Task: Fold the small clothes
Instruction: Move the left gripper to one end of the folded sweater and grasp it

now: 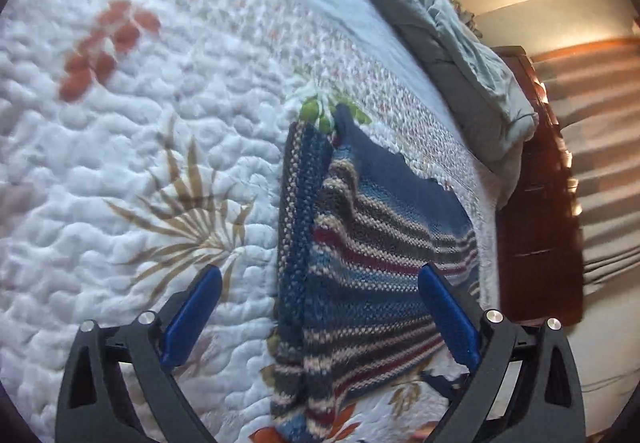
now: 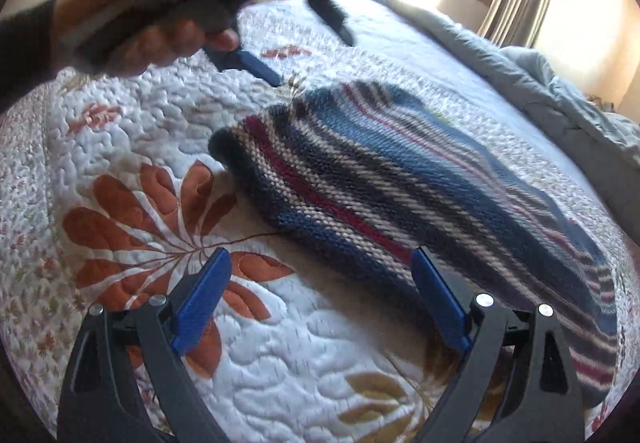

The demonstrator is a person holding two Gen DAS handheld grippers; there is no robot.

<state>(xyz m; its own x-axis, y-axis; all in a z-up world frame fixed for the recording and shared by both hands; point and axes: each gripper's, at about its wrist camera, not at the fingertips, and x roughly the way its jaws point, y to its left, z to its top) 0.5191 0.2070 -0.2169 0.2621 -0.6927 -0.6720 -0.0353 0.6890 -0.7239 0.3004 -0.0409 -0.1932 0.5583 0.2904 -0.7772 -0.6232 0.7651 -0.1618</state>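
Left wrist: knit garment point(image 1: 360, 243) near quilt edge point(image 1: 486, 243)

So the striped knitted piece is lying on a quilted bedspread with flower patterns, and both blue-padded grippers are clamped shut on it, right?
Not quite. The striped knitted piece does lie on the quilted bedspread, but neither gripper is clamped on it. Both wrist views show the jaws standing wide apart: the right gripper and the left gripper are open, with nothing pinched between the blue pads.
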